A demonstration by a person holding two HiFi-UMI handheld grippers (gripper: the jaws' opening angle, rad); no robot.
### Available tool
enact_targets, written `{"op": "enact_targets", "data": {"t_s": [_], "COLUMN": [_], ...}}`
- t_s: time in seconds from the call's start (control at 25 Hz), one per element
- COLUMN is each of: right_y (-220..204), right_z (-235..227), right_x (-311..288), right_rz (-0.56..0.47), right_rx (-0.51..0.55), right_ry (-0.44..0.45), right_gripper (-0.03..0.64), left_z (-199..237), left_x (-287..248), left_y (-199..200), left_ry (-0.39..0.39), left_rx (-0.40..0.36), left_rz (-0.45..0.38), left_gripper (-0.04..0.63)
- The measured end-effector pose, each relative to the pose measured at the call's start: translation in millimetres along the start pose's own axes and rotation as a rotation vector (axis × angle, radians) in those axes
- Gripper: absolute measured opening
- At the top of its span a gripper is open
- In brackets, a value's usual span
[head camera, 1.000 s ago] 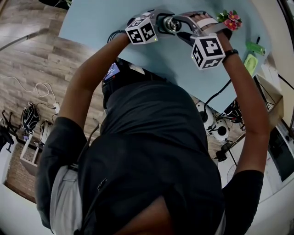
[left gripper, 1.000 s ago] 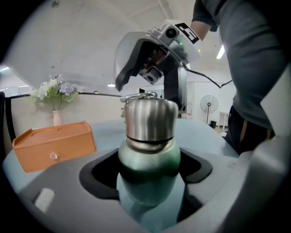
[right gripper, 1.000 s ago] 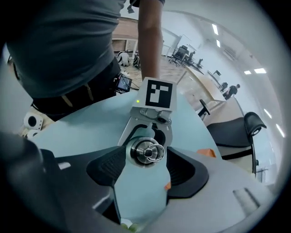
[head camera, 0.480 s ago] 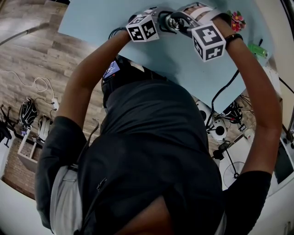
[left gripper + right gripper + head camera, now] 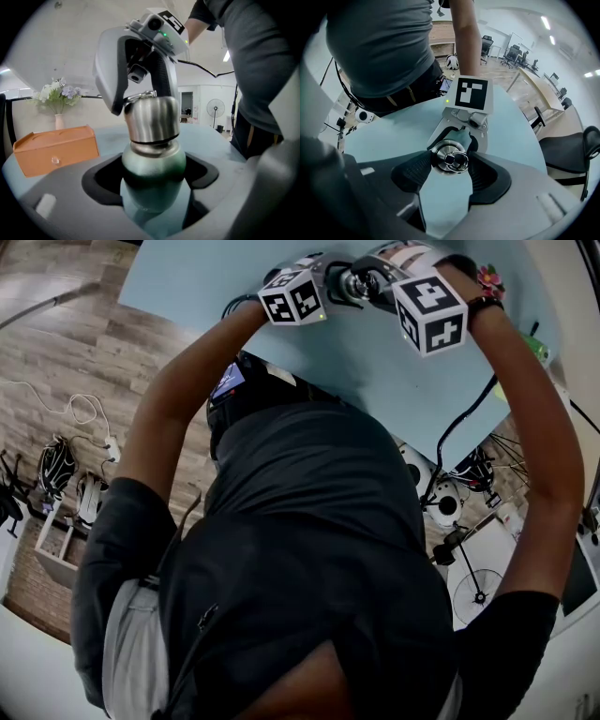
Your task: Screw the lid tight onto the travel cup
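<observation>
A green travel cup [image 5: 152, 164] with a steel lid [image 5: 152, 117] stands upright over the pale blue table [image 5: 216, 277]. My left gripper [image 5: 152, 176] is shut on the cup's green body, with a jaw pressed against each side. Coming from above, my right gripper [image 5: 449, 165] is shut on the lid [image 5: 449, 158], whose ring handle faces its camera between the ribbed pads [image 5: 417, 171]. In the head view the two grippers meet at the cup [image 5: 359, 284] at the table's far side, the left gripper [image 5: 328, 289] beside the right gripper [image 5: 380, 282]. The cup's base is hidden.
An orange box [image 5: 56, 147] and a vase of flowers [image 5: 57, 96] sit on the table to the cup's left. Pink flowers [image 5: 487, 279] and a green object [image 5: 536, 345] lie near the right arm. Cables and gear are on the wood floor [image 5: 56, 352].
The right gripper's marker cube has swung upward and turned around the cup's top while staying on the lid. The left gripper has held the cup nearly still.
</observation>
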State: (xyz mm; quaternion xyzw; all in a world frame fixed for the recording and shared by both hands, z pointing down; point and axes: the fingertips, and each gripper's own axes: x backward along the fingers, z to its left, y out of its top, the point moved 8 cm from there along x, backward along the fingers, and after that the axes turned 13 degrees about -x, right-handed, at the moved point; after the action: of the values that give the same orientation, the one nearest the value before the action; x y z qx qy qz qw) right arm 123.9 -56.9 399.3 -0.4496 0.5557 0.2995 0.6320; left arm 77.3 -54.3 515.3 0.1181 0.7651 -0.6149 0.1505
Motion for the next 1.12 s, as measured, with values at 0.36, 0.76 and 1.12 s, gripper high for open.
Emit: {"op": "enact_targets", "data": {"t_s": [0.36,0.76,1.12], "right_y": [-3.0,-11.7,2.5], "right_z": [2.2,12.1,23.8], "right_x": [-4.7,-2.2,-9.9], "right_rz": [-0.044,-0.236,-0.230], "right_rx": [-0.089,-0.729,-1.390], "right_ry": [-0.011,-0.218,-0.494], "right_gripper": [0.244,0.242,0.242], "left_z": [-1.2,-1.1,-1.9], "left_x": [0.3,0.8,2.4], "left_y": [-0.1,0.5,-0.1], "left_ry": [-0.001,0.010,0.050], "left_rx": [0.000,0.005,0.023], "left_rz": [-0.003,0.000,0.011], "left_gripper": [0.425,0.425,0.425]}}
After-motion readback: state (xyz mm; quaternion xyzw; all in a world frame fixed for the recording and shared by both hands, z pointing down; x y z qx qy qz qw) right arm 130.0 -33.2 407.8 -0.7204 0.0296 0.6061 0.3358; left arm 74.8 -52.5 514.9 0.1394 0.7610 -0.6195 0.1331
